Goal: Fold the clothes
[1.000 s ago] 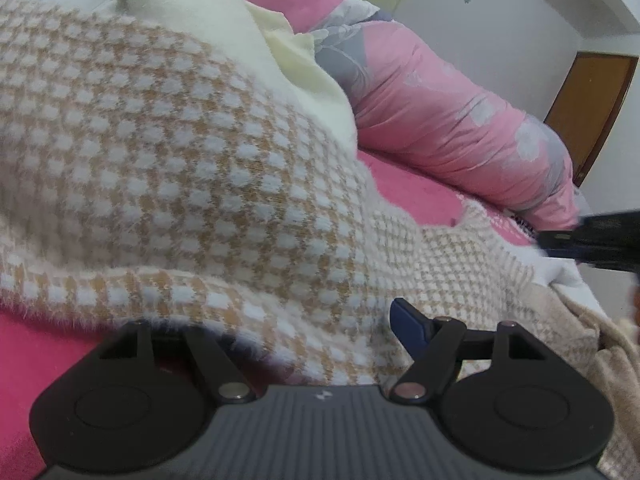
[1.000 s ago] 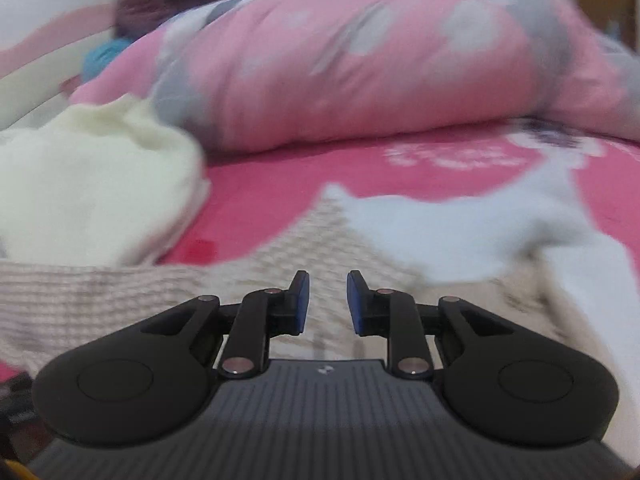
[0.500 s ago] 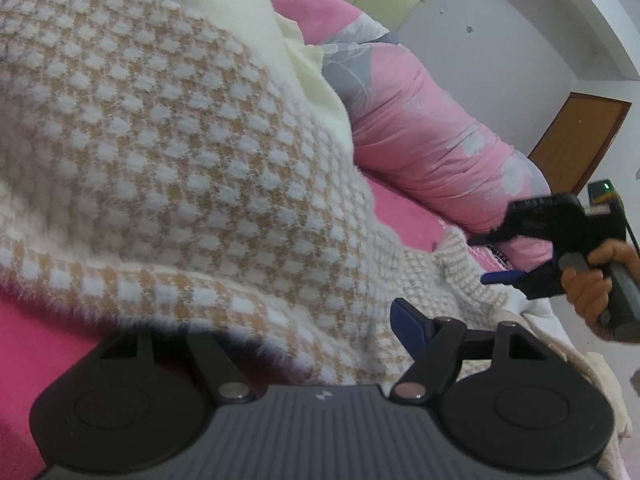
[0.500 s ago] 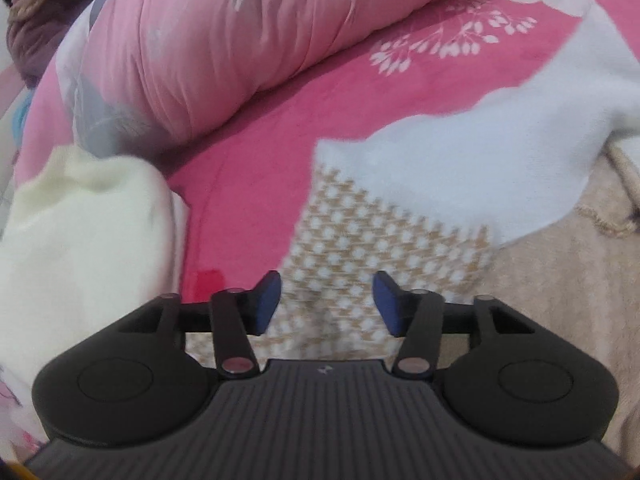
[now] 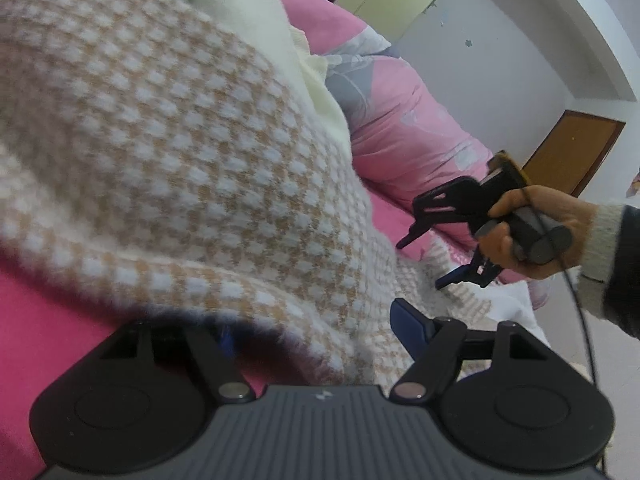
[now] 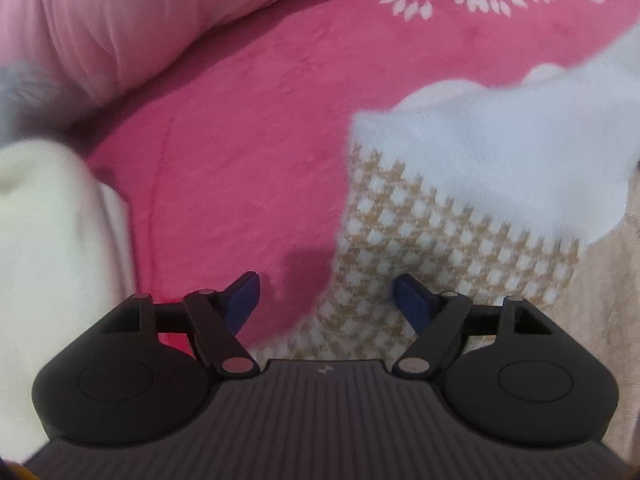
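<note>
Right claw [image 6: 324, 300], jaws just spread apart and empty, hangs over the checked garment's [image 6: 420, 240] edge; it should close squarely there while the left claw [image 5: 316, 332], apart, keeps the cloth draped.

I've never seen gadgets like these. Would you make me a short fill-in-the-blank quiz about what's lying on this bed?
1. The fuzzy garment under the right tongs has a tan-and-white ____ pattern.
2. The plush bedspread with white flower prints is ____ in colour.
3. In the left wrist view, a ____ grips the handle of the right tongs.
4. The right tongs' jaws stand ____, with nothing pinched between them.

Missing words: checked; pink; hand; open
</note>
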`<state>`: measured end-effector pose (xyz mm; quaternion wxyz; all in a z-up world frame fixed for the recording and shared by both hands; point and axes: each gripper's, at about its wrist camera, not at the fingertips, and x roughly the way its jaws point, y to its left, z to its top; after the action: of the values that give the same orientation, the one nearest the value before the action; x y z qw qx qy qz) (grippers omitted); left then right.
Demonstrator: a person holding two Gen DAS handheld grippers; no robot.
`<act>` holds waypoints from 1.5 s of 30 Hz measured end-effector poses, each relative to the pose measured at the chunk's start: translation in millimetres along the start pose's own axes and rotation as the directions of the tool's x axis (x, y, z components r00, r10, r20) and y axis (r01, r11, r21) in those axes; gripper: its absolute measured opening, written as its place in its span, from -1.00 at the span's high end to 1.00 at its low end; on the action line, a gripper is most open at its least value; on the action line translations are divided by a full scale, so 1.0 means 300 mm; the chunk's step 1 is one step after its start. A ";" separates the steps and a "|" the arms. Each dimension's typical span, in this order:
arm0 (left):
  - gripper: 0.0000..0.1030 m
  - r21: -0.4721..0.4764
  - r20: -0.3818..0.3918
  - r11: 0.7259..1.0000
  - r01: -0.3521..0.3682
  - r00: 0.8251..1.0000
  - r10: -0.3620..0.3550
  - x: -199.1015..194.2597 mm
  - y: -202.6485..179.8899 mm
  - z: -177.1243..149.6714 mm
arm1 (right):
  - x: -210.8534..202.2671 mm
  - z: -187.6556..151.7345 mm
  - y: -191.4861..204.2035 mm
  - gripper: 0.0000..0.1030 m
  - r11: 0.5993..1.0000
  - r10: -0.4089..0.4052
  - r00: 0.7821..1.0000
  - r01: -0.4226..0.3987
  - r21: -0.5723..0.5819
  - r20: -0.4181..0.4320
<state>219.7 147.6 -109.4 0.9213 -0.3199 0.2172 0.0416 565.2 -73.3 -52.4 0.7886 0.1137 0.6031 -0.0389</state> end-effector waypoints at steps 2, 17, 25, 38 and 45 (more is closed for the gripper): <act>-0.46 -0.006 0.004 1.000 -0.023 1.000 0.023 -0.032 0.009 -0.003 | 0.014 -0.009 0.042 -0.40 0.995 -0.075 0.997 0.075 -0.066 -0.002; -0.48 -0.087 0.108 0.971 -0.222 0.967 0.231 -0.108 0.060 -0.011 | -0.123 -0.131 0.020 0.75 0.992 -0.036 0.947 0.072 -0.101 0.320; -0.48 -0.131 0.126 0.962 -0.240 0.958 0.257 -0.123 0.091 -0.001 | -0.155 -0.071 0.024 0.97 0.997 0.023 0.908 0.008 -0.073 0.419; -0.51 -0.125 0.142 0.971 -0.204 0.965 0.221 -0.200 0.124 -0.065 | -0.344 -0.171 -0.174 0.17 0.987 0.154 0.896 -0.121 -0.104 0.416; -0.58 -0.098 0.148 0.973 -0.208 0.964 0.221 -0.255 0.129 -0.105 | -0.679 -0.509 -0.711 0.06 0.994 0.084 0.838 -0.106 0.009 0.539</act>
<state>130.5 163.8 -120.9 0.9118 -0.3273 0.1752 0.1752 324.2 -261.4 77.3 0.9246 0.1431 0.3507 -0.0417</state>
